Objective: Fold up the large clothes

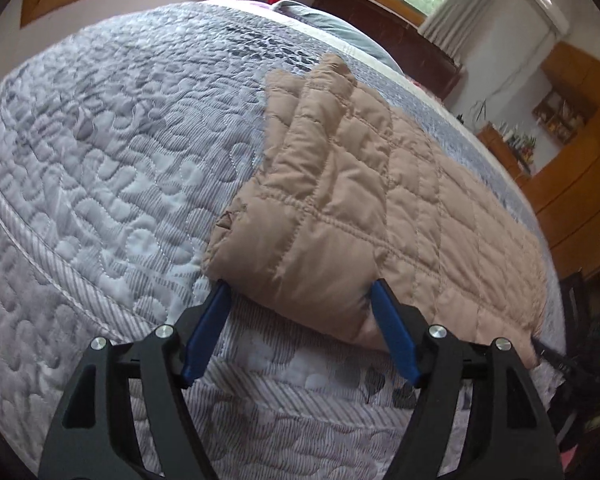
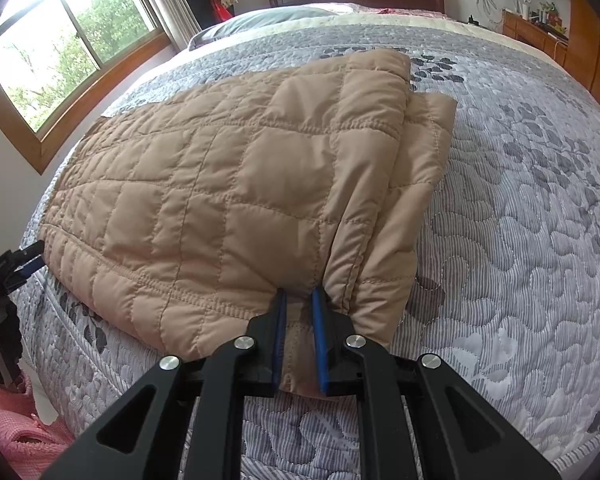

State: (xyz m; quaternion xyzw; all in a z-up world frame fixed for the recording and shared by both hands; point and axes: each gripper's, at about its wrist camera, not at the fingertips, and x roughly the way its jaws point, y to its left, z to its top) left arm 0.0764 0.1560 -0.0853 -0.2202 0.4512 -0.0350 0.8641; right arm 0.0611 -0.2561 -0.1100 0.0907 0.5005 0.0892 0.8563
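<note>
Lying jacket (image 2: pixel 228 184), right tongs (image 2: pixel 299 296) pinching hem

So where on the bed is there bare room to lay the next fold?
The tan quilted jacket covers the window-side near part of the grey bedspread. Bare quilt runs from the jacket's right folded edge toward the wooden cabinets, and beyond it to the pillow.

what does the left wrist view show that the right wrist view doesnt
Only the left wrist view shows the left gripper up close, its jaws wide open around the near corner of the tan quilted jacket.

Only the right wrist view shows the right gripper with its jaws shut on the jacket's edge, plus a pink bag on the floor.

Both show the folded jacket lying on the grey bedspread.
</note>
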